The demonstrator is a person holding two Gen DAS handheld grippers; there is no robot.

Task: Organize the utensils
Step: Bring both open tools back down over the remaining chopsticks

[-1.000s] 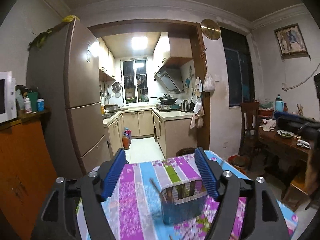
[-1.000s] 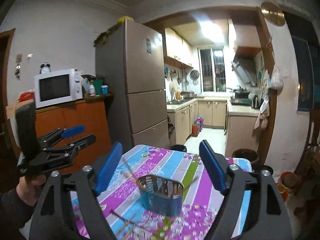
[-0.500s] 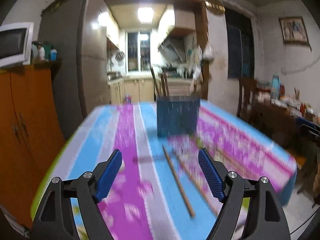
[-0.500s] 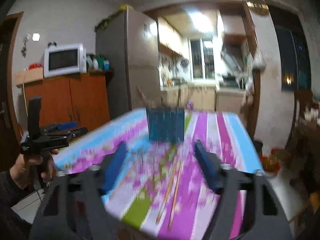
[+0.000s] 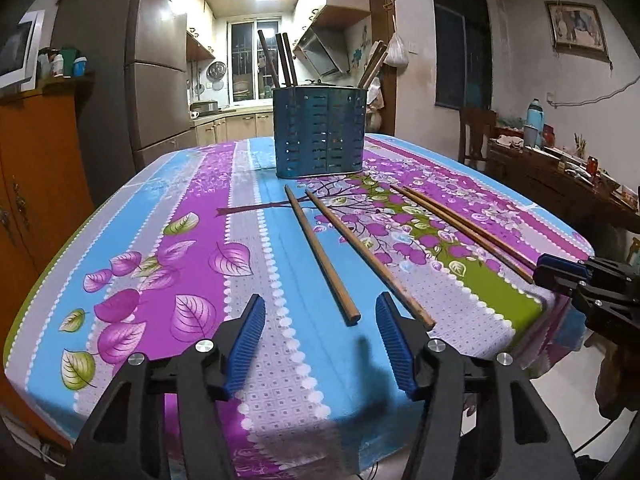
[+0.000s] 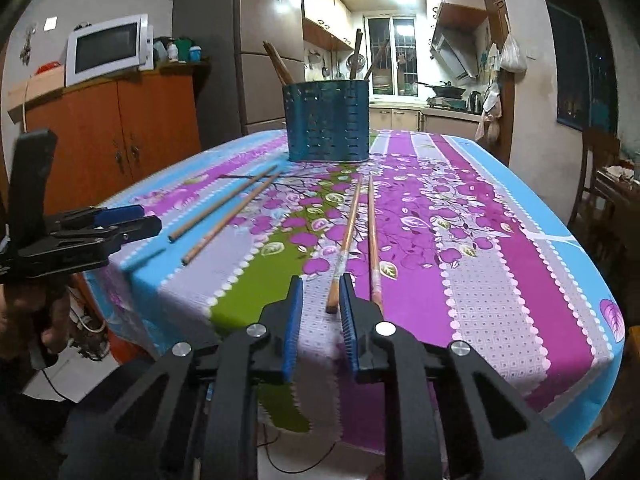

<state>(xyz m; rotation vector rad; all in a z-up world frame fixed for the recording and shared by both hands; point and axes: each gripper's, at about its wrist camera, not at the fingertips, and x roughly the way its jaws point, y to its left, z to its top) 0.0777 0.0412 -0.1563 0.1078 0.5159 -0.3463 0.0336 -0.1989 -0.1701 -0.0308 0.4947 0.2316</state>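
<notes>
A blue perforated utensil holder (image 5: 320, 136) stands at the far middle of the table with several chopsticks upright in it; it also shows in the right wrist view (image 6: 327, 122). Two brown chopsticks (image 5: 320, 254) lie ahead of my left gripper (image 5: 320, 328), which is open and empty just short of their near ends. Two more chopsticks (image 6: 352, 236) lie ahead of my right gripper (image 6: 320, 312), whose jaws are narrowed but apart, empty, at the near end of the left one. The right gripper also shows in the left wrist view (image 5: 568, 276).
The table wears a flowered striped cloth (image 5: 192, 216). An orange cabinet (image 6: 116, 136) with a microwave (image 6: 108, 50) stands to the left, next to a fridge (image 5: 152, 92). A wooden side table (image 5: 560, 176) with clutter stands at the right. The kitchen lies beyond.
Both grippers have dropped from above the holder and pulled back to the table's near edge. The right gripper's jaws have narrowed. The chopsticks on the cloth now lie just ahead of the fingertips.
</notes>
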